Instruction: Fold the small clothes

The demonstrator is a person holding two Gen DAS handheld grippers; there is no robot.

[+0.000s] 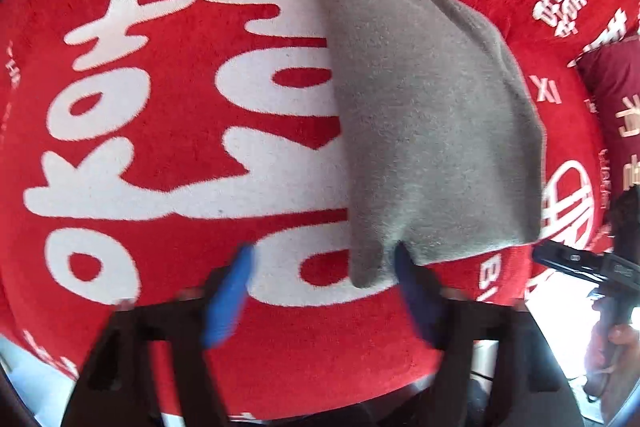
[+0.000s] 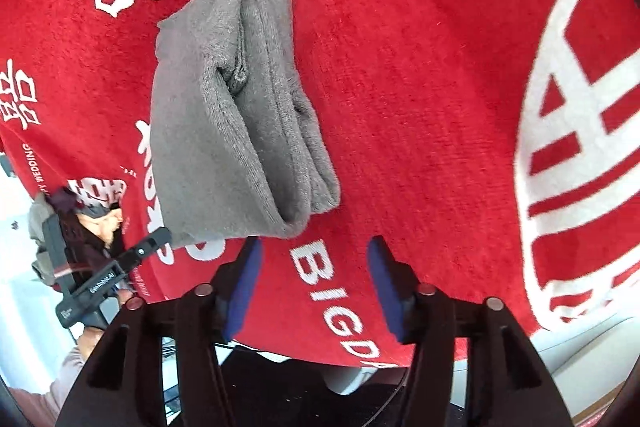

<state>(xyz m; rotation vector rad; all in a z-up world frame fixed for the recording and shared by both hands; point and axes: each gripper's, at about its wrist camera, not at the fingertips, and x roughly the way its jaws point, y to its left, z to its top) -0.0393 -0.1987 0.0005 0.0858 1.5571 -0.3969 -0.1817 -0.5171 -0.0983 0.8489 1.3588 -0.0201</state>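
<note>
Red cloth [image 1: 160, 327] with big white letters covers the whole surface; what is under it I cannot tell. On it lies one small grey garment [image 1: 424, 115], already folded into a thick bundle of several layers, and the layers show at its open edge in the right wrist view. Left gripper [image 1: 324, 291] has its jaws open; the near corner of the garment lies just beside one blue pad, and the pads do not press on it. Right gripper [image 2: 314, 291] is also open and empty, a little apart from the bundle. I judge the folding of this piece nearly finished; perhaps only smoothing is left, or taking another garment.
</note>
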